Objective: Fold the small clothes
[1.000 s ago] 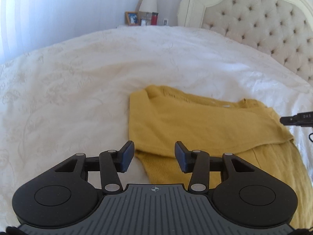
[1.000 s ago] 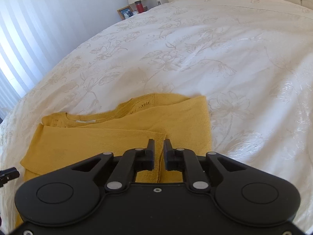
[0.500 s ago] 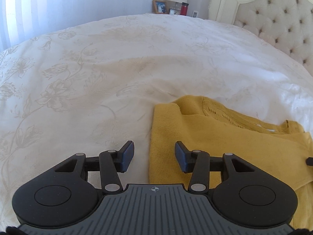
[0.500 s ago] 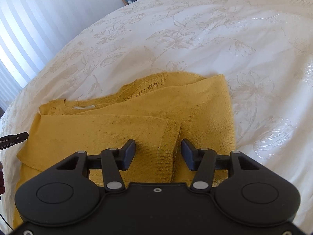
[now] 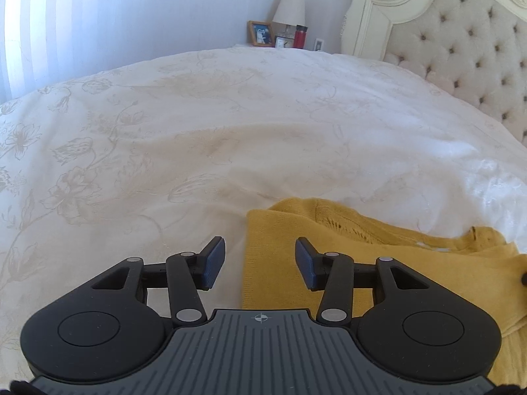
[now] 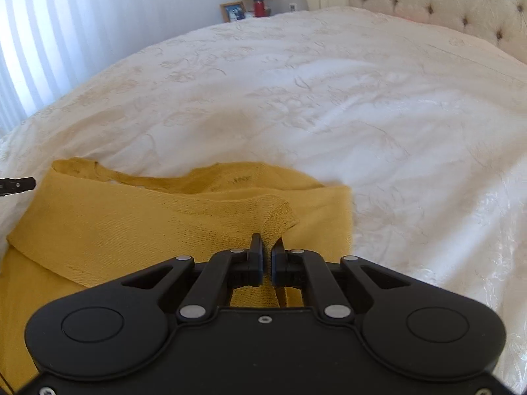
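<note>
A mustard-yellow knit sweater (image 6: pixel 138 227) lies partly folded on the white bedspread (image 6: pixel 362 115), one sleeve laid across its body. My right gripper (image 6: pixel 267 256) is shut on the sleeve's cuff end (image 6: pixel 276 220), pinching the fabric between its fingertips and lifting it slightly. In the left wrist view the sweater (image 5: pixel 378 263) lies at the lower right. My left gripper (image 5: pixel 260 263) is open and empty, straddling the sweater's left folded edge just above it; its right finger is over the fabric, its left over the bedspread (image 5: pixel 164 148).
A tufted cream headboard (image 5: pixel 461 42) rises at the right. A nightstand at the far side holds a lamp (image 5: pixel 290 10), a photo frame (image 5: pixel 261 34) and a red bottle (image 5: pixel 300 36). The tip of the other gripper (image 6: pixel 18 184) shows at the left edge.
My right gripper opened over the sleeve end, then shut on the cuff and raised it. My left gripper stayed open and swung left, to the sweater's left edge.
</note>
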The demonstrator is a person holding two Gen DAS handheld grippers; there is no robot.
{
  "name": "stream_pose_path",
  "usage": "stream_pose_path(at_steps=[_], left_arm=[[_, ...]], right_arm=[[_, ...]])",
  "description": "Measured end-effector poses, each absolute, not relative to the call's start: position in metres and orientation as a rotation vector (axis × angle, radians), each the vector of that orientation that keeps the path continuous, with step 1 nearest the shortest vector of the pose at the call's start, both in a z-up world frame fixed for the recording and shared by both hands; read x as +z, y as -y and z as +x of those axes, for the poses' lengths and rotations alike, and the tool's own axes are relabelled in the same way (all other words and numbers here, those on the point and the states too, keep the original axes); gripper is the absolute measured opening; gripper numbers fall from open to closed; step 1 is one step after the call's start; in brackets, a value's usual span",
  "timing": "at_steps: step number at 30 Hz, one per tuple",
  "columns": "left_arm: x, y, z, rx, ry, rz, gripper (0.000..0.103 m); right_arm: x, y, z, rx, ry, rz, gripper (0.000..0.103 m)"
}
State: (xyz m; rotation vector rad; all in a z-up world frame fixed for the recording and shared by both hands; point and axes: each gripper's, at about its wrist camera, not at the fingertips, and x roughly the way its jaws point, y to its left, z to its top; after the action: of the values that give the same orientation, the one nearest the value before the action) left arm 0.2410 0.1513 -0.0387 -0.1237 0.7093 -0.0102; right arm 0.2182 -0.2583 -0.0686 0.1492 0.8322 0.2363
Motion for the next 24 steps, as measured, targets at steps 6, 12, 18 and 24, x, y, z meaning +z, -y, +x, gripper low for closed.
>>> stream_pose_path(at_steps=[6,12,18,24], left_arm=[[-0.061,-0.151,0.257,0.061,-0.824,-0.101,0.046],[-0.064,-0.162,0.253,0.156,-0.837,-0.033,0.047],[-0.056,-0.166,0.263,0.022,-0.83,-0.183,0.049],[-0.069,-0.171,0.288,-0.031,-0.838,-0.315,0.07]], right_arm=[[-0.083,0.262,0.217,0.262,-0.875,0.189,0.017],[-0.078,0.268,0.217,0.193,-0.854,0.16,0.034],[-0.078,0.276,0.22,0.173,-0.839,0.171,0.05],[-0.079,0.279,0.219,0.187,-0.837,0.187,0.051]])
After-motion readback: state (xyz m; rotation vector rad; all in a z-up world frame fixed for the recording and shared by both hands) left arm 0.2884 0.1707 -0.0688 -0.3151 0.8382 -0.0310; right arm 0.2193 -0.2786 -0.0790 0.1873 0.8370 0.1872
